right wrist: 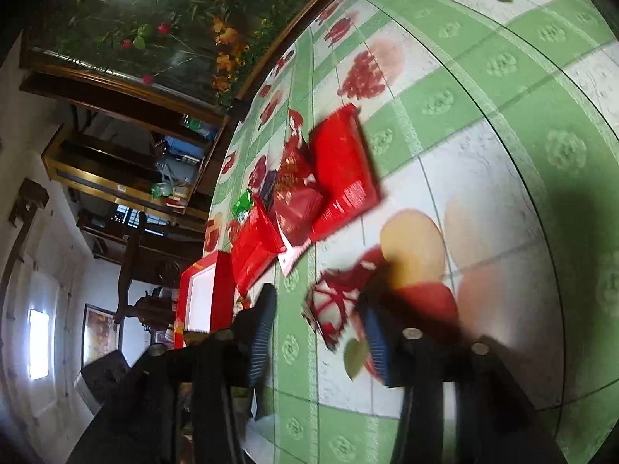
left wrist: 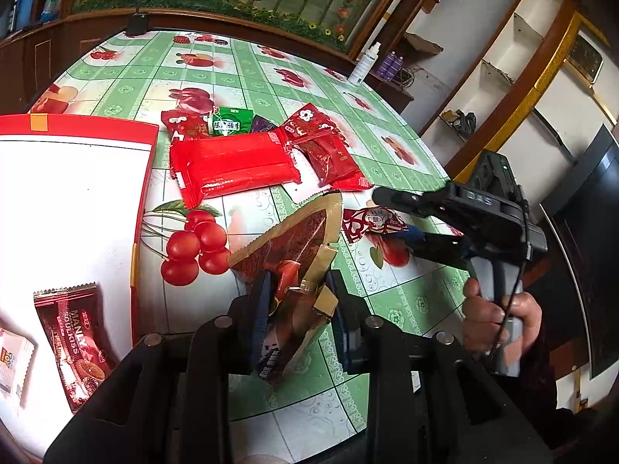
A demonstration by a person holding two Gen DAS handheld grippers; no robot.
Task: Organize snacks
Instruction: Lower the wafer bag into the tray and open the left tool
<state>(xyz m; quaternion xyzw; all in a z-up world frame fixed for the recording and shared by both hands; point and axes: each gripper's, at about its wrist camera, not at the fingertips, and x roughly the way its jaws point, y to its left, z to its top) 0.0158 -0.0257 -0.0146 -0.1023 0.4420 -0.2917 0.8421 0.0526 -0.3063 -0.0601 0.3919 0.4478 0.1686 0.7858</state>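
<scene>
The left gripper (left wrist: 300,301) clamps a brown packet (left wrist: 294,247), while the right gripper (right wrist: 321,324) stands parted around a small red-and-white sachet (right wrist: 334,305).

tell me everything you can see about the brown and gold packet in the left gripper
The packet is a glossy brown foil wrapper with gold sealed edges and a serrated far end. It is creased and tilted, far end raised over the tablecloth. The left gripper is shut on its near end, one pad on each side.
</scene>
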